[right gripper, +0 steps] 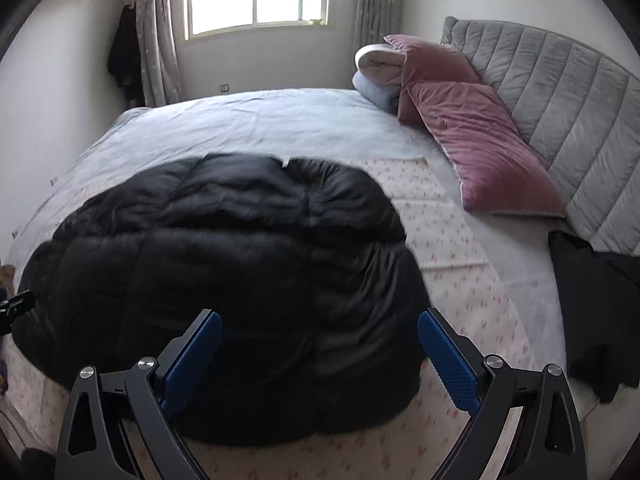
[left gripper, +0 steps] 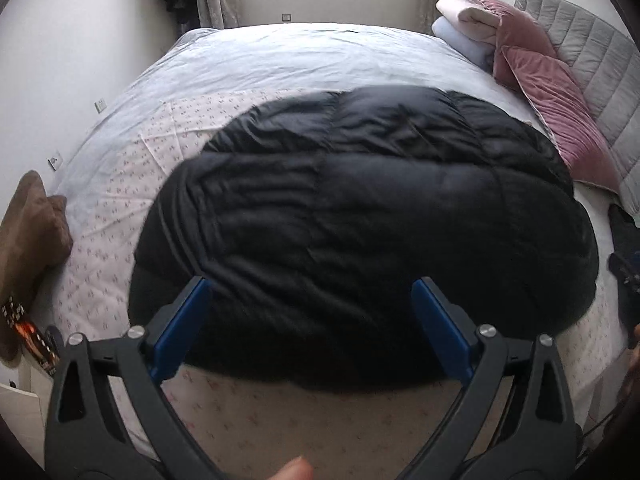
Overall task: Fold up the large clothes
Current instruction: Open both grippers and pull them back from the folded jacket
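Left tool (left gripper: pixel 310 300) and right tool (right gripper: pixel 320 332) both gape wide, empty; jacket (left gripper: pixel 360 220) lies at 12 o'clock on bed (left gripper: pixel 280 56).

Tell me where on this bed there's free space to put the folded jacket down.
Free: the pale blue cover between the black puffer jacket and the window wall, and the floral sheet between jacket and pink pillows. Crowded: the headboard side, with pillows, folded blankets and a dark garment.

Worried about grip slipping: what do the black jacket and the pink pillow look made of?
Black jacket: likely smooth nylon or polyester shell with puffy fill, judging by its stitched quilted panels and faint sheen. Pink pillow: looks like velvet, with soft streaky shading across its nap.
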A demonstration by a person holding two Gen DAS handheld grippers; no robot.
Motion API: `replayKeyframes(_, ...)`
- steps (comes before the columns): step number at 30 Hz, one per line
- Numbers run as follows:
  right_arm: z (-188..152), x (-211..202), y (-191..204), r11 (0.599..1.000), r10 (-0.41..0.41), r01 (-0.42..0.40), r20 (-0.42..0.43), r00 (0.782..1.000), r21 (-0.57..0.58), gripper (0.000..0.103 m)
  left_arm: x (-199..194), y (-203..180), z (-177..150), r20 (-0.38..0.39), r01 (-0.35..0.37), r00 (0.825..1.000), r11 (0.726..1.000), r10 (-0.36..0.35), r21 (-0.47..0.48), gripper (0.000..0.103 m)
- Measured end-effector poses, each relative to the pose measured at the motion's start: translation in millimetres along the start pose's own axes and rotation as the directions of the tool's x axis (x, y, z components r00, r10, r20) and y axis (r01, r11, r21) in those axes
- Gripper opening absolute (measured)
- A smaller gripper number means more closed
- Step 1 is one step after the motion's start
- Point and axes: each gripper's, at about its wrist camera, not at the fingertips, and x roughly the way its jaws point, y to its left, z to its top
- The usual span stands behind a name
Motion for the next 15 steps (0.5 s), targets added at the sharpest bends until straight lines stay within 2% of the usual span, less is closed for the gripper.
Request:
replayKeyframes(9,-47,-25,8,0.997,0.018,-0.016,-0.028,0.999,0.072,0.099,-19,-33,-55,-0.022,0.023,0.999,1.000,-0.023,0.012,0.100)
replayKeyframes(15,-60,-34,24,0.999,0.012,-0.010,-0.044,0.999,0.038,0.099,-27,-40,-69,-0.031,0.034,0.999,0.999,-0.033,0.040,0.100)
